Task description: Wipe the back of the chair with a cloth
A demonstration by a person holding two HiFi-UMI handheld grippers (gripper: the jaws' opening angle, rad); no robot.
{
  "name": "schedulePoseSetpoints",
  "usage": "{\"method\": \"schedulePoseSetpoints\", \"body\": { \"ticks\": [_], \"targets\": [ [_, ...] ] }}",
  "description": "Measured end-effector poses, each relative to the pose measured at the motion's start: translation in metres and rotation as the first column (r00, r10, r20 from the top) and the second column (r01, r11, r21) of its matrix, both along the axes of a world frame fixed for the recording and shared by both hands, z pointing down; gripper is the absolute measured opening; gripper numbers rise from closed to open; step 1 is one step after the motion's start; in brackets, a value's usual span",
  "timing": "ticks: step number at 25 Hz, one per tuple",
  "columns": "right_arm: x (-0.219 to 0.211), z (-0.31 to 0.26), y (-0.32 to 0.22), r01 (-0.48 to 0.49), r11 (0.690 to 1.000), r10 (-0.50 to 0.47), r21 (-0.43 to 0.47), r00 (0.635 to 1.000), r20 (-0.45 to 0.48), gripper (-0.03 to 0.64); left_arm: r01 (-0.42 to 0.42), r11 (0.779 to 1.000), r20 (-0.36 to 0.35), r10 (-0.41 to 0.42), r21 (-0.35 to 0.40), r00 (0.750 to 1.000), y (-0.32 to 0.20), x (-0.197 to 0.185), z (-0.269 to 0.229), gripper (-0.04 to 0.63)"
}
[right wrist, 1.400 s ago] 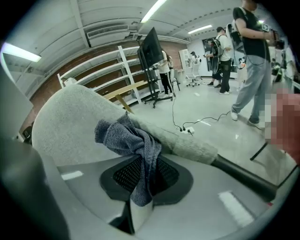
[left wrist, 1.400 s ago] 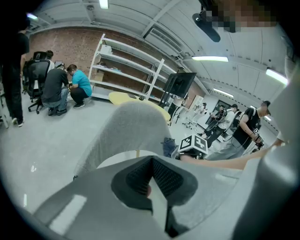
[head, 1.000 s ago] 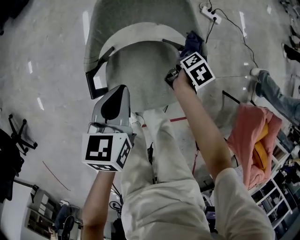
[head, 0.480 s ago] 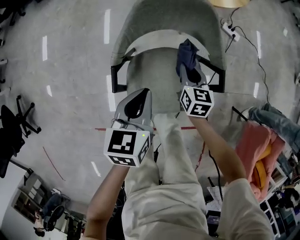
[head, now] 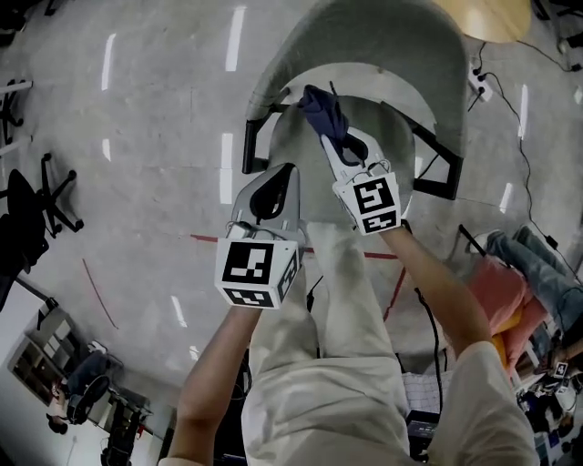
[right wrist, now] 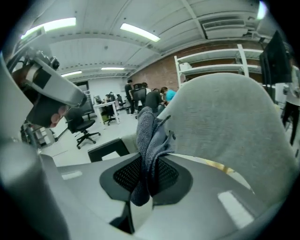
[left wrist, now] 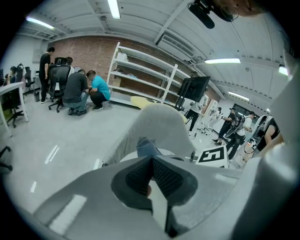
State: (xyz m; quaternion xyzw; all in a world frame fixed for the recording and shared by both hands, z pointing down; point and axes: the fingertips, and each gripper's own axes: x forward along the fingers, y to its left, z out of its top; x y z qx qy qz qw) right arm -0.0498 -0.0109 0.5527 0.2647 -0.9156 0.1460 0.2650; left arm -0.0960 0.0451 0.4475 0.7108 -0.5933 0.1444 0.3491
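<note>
A grey upholstered chair stands in front of me, its curved back (head: 383, 45) at the top of the head view. My right gripper (head: 335, 144) is shut on a dark blue cloth (head: 319, 107), which is held against the inner face of the back, left of its middle. In the right gripper view the cloth (right wrist: 149, 136) sticks up from the jaws beside the chair back (right wrist: 229, 122). My left gripper (head: 273, 177) hovers over the seat's front, shut with nothing in it. Past its tips (left wrist: 151, 176) the left gripper view shows the cloth (left wrist: 147, 147) and the chair back (left wrist: 157, 124).
Black armrests (head: 258, 146) (head: 437, 168) flank the seat. A power strip with cables (head: 474, 77) and a yellow round table (head: 496, 14) lie behind the chair. A black office chair (head: 27, 196) stands left, pink fabric (head: 510, 300) right. People (left wrist: 86, 91) crouch near shelving (left wrist: 140, 70).
My right gripper has carried the cloth from the chair's right side leftward along the back's inner face. The left gripper has stayed by the seat's front, shut.
</note>
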Motion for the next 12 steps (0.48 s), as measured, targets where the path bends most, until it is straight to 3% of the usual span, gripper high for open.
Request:
{"method": "schedulePoseSetpoints", "body": {
  "ticks": [3,6,7,9,11,12],
  "targets": [
    [-0.023,0.013,0.016,0.162,0.987,-0.163,-0.018,0.986,-0.023,0.071,0.038,0.999,0.007,-0.038,-0.016,0.999,0.002,-0.011,0.006,0.000],
    [-0.037,0.034,0.035,0.342,0.940,-0.342,-0.023,0.937,-0.074,0.071,0.053,0.998,0.016,-0.052,-0.024,0.999,0.002,-0.015,0.009,0.000],
    [-0.041,0.041,0.042,0.418,0.908,-0.417,-0.017,0.903,-0.100,0.071,0.052,0.998,0.020,-0.052,-0.024,0.998,0.001,-0.015,0.009,0.000],
    [-0.045,0.055,0.053,0.576,0.817,-0.565,0.012,0.806,-0.176,0.071,0.052,0.998,0.030,-0.051,-0.028,0.998,0.000,-0.016,0.012,0.000],
    [-0.049,0.066,0.056,0.683,0.728,-0.653,0.050,0.715,-0.250,0.071,0.055,0.998,0.035,-0.054,-0.033,0.998,-0.003,-0.017,0.015,0.000],
    [-0.051,0.068,0.054,0.709,0.702,-0.671,0.067,0.690,-0.271,0.071,0.058,0.998,0.035,-0.057,-0.034,0.998,-0.005,-0.018,0.017,0.000]
  ]
}}
